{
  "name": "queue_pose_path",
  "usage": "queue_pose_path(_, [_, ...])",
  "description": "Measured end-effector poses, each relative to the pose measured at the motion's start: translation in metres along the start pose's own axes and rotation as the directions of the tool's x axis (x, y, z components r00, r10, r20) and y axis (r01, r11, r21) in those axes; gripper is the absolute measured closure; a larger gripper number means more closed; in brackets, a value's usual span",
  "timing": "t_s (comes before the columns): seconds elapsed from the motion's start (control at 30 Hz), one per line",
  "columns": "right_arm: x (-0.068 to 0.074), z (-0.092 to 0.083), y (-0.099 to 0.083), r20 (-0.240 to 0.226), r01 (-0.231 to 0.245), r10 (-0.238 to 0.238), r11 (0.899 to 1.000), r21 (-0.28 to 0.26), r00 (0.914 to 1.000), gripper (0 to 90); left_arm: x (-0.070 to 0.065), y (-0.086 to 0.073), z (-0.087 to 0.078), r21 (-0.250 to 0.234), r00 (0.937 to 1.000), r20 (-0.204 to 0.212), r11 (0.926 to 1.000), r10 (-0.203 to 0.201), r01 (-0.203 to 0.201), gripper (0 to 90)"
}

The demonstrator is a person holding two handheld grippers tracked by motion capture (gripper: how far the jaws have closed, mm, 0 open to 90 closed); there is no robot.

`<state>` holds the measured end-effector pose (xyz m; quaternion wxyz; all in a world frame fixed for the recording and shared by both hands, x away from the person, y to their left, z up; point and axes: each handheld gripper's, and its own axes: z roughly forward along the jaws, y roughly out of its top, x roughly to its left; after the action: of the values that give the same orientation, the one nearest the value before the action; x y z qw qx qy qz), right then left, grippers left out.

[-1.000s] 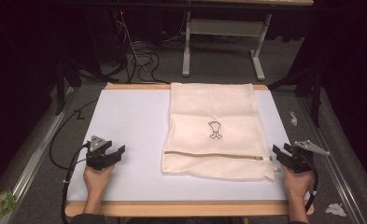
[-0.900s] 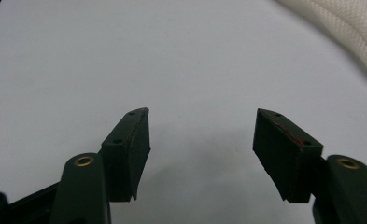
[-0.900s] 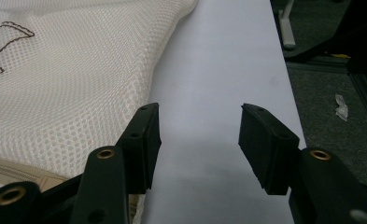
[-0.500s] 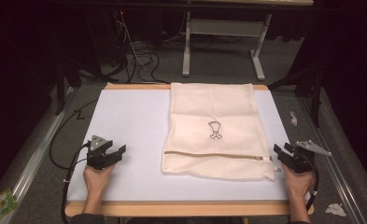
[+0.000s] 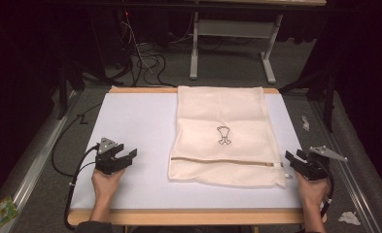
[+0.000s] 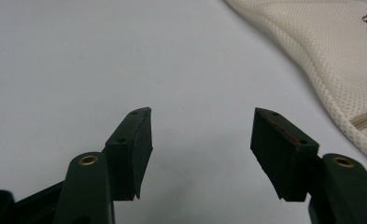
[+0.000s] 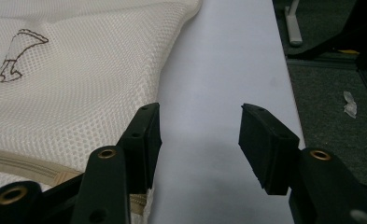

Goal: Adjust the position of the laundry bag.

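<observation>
1 cream mesh bag [image 5: 225,136] is lying flat right of centre in the high view, with 1 zip [image 5: 226,161] running across its lower part. 2 grippers are resting at lower left [image 5: 126,156] and lower right [image 5: 292,160], both gaping wide, gripping nothing.

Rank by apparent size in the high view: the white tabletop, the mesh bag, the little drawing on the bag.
1. white tabletop
2. mesh bag
3. little drawing, smallest by far
</observation>
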<state>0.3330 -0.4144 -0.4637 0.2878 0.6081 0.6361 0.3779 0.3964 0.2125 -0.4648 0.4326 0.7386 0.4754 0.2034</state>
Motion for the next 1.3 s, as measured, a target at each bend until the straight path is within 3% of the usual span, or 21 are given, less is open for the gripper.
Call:
queue_pose_path(0.17, [0.003, -0.005, 0.004, -0.020, 0.011, -0.011, 1.000, -0.006, 0.9997, 48.8, -0.007, 0.004, 0.002, 0.004, 0.9995, 0.031, 1.0000, -0.009, 0.009, 39.2])
queue_pose_path(0.3, [0.007, -0.006, 0.008, -0.026, 0.024, -0.024, 1.000, 0.007, 0.9994, 48.7, -0.016, 0.010, 0.004, 0.013, 0.9990, 0.042, 0.9998, 0.014, -0.014, 39.0])
queue_pose_path(0.63, [0.020, 0.000, 0.015, -0.076, 0.054, -0.050, 0.997, 0.052, 0.9959, 48.0, -0.045, 0.026, 0.015, 0.027, 0.9927, 0.115, 0.9989, 0.036, -0.039, 37.8])
queue_pose_path(0.97, [0.032, 0.009, 0.029, -0.094, 0.077, -0.068, 0.993, 0.091, 0.9932, 46.5, -0.075, 0.039, 0.042, 0.089, 0.9849, 0.161, 0.9930, 0.062, -0.077, 35.9])
queue_pose_path(1.03, [0.034, 0.010, 0.031, -0.097, 0.077, -0.068, 0.992, 0.096, 0.9930, 46.2, -0.081, 0.041, 0.048, 0.099, 0.9824, 0.183, 0.9934, 0.038, -0.057, 35.6])
queue_pose_path(1.3, [0.035, 0.026, 0.035, -0.094, 0.071, -0.056, 0.984, 0.161, 0.9940, 42.7, -0.101, 0.050, 0.077, 0.150, 0.9795, 0.195, 0.9855, 0.049, -0.080, 33.7])
